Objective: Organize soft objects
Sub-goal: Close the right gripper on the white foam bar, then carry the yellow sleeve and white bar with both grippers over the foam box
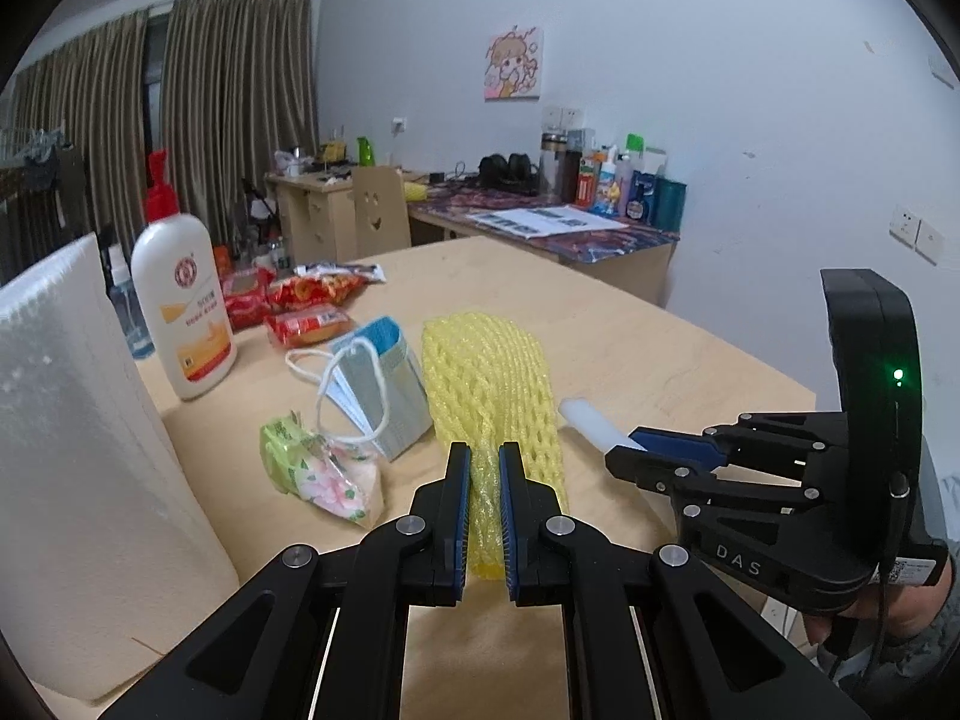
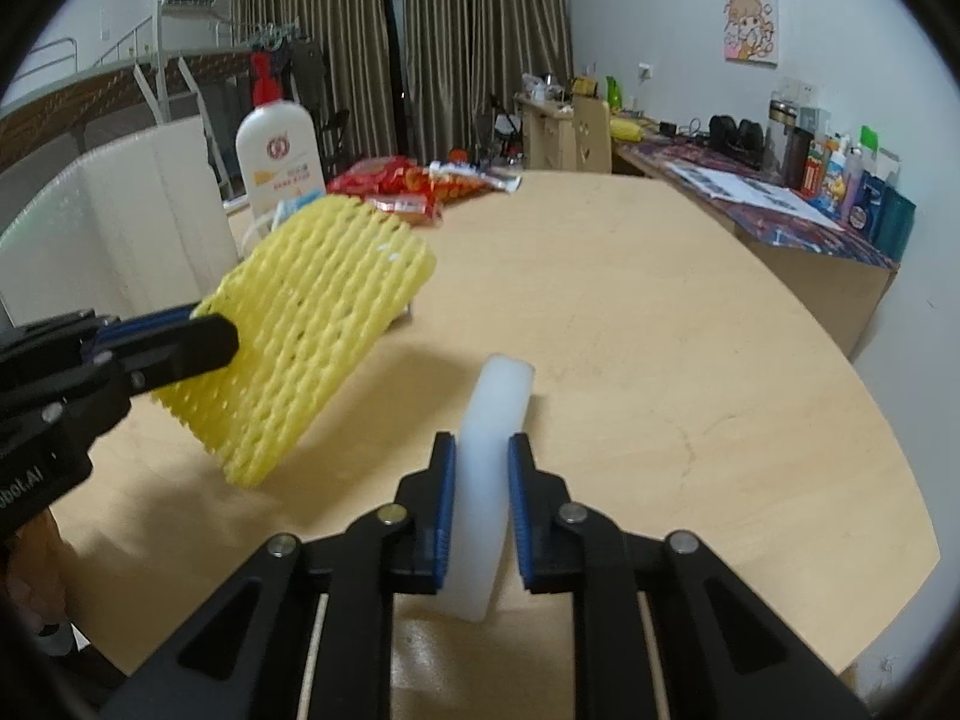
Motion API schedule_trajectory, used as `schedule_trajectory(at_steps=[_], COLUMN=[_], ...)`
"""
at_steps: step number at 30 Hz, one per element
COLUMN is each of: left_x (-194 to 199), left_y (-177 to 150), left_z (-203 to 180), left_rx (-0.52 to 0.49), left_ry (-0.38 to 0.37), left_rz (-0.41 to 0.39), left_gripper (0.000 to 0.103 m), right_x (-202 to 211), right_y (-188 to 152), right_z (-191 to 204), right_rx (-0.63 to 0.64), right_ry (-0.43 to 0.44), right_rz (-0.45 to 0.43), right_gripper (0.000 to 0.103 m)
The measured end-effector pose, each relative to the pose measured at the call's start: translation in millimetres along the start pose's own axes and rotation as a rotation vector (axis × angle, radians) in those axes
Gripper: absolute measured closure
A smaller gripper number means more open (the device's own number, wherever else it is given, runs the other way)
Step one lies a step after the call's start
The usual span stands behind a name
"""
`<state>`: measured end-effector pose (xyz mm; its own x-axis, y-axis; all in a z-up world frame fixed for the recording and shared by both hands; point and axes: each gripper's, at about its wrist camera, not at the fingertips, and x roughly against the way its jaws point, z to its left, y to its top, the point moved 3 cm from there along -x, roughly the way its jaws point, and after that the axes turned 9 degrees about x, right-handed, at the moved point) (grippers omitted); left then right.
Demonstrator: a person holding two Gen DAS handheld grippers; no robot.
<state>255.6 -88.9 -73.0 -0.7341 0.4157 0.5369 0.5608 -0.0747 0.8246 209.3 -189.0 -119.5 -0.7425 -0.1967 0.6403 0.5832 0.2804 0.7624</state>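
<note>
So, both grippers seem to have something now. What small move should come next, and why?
Probably lift the right gripper a little. Its pads flank the white foam strip, which seems to lie on the table, and the left gripper already holds the yellow net clamped.

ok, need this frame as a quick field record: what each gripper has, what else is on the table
left gripper: shut on yellow foam net, which is lifted off the table
right gripper: jaws on either side of white foam strip; pads look in contact
table: light wood
beside the net: stack of face masks, floral tissue pack
far left: lotion pump bottle, red snack packets
left edge: white foam sheet, upright
</note>
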Motion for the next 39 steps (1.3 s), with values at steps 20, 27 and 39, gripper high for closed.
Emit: schedule_trajectory(at_steps=[20, 27, 39], left_x=[79.3, 113.2, 190.3], left_y=[37.0, 40.7, 25.0], left_z=[-20.5, -18.6, 7.3], left_rx=[-0.051, -0.058, -0.002], left_ry=[0.043, 0.098, 0.185], left_rz=[-0.199, -0.260, -0.358], left_gripper=[0.093, 0.093, 0.093], right_x=[68.5, 92.7, 125.4], right_y=[38.2, 52.3, 65.9], right_z=[-4.8, 3.6, 41.8], right_rx=[-0.034, -0.020, 0.050], right_ry=[0.007, 0.024, 0.068], right_rz=[-0.239, -0.325, -0.425], right_gripper=[0.084, 0.084, 0.084])
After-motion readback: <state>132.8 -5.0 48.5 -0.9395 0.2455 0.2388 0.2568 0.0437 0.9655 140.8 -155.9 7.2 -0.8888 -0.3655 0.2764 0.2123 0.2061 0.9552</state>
